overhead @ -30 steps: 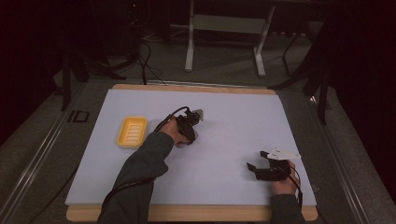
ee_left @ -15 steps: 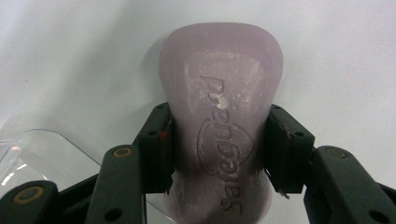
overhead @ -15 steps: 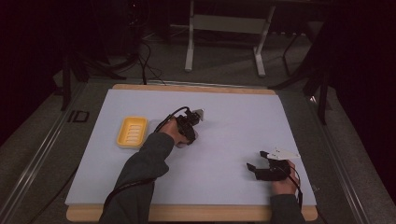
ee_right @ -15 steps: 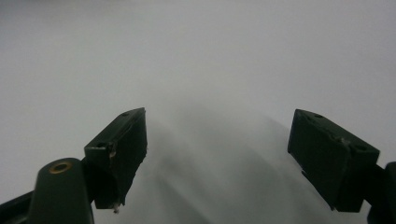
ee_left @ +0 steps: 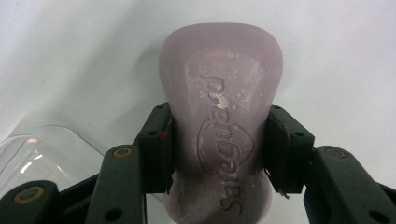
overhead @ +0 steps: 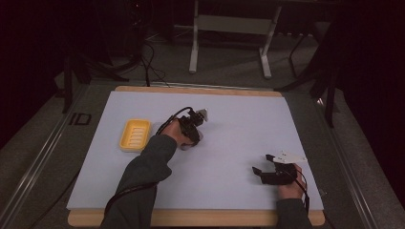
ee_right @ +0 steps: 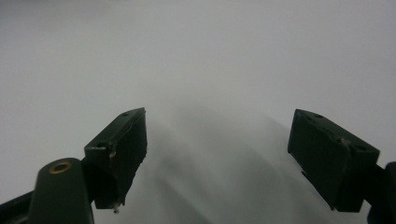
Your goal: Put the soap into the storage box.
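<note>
A lilac soap bar [ee_left: 219,70] with raised lettering lies on the white table sheet. My left gripper [ee_left: 218,140] is shut on it, one black pad pressing each long side. From above, that gripper [overhead: 193,130] sits left of the table's middle and points down at the sheet, with the person's sleeved arm reaching in to it. A yellow ribbed soap dish [overhead: 135,134] lies just to its left, with nothing in it. My right gripper [overhead: 261,171] rests near the front right of the table. Its jaws [ee_right: 217,154] stand wide open with bare sheet between them.
A piece of clear plastic [ee_left: 51,149] lies on the sheet beside the left jaw. The white sheet [overhead: 239,124] covers a wooden board [overhead: 191,218]. Beyond the far edge stand a metal frame's legs [overhead: 193,43] and cables on the dark floor.
</note>
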Demonstrator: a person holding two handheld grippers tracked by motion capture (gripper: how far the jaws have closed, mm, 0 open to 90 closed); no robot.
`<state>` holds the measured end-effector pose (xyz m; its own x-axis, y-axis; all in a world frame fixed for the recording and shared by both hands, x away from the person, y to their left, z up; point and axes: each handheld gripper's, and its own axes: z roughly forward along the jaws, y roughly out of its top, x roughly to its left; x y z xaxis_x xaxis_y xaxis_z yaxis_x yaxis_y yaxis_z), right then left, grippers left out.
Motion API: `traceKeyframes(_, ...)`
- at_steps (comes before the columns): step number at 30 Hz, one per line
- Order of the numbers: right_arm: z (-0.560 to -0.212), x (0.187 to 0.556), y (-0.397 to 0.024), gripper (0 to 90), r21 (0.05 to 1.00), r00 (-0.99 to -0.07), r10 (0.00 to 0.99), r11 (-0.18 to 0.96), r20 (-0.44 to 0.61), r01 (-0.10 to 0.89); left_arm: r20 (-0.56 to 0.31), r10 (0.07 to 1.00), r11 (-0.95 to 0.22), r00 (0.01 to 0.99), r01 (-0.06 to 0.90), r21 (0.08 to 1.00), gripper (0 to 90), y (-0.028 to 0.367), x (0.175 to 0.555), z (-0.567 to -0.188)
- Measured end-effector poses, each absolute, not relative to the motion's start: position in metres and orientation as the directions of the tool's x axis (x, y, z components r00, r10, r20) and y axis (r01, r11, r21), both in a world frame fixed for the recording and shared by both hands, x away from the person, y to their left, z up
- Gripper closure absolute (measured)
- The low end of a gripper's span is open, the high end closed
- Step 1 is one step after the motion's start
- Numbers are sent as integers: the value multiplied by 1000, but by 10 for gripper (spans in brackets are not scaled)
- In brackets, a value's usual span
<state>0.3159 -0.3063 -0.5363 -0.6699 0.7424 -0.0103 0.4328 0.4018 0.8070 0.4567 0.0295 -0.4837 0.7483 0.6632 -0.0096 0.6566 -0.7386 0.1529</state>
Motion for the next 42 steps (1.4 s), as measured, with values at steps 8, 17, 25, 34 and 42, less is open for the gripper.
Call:
traceKeyframes(8,-536,316,-306,194,808,-670,742,400,-9,433,-26,664,-735,747,659,163,503,33,455,-476)
traceKeyframes(17,-536,316,-306,194,808,-670,743,400,-8,433,-23,677,-721,736,669,179,503,43,453,-462)
traceKeyframes(25,-536,316,-307,194,808,-669,744,398,-7,434,-21,691,-707,723,681,190,503,54,452,-455)
traceKeyframes(34,-536,316,-307,194,808,-668,744,398,-7,435,-23,705,-690,708,694,207,503,65,451,-446)
traceKeyframes(42,-536,316,-307,194,808,-668,744,398,-6,435,-22,711,-684,703,698,211,503,68,450,-443)
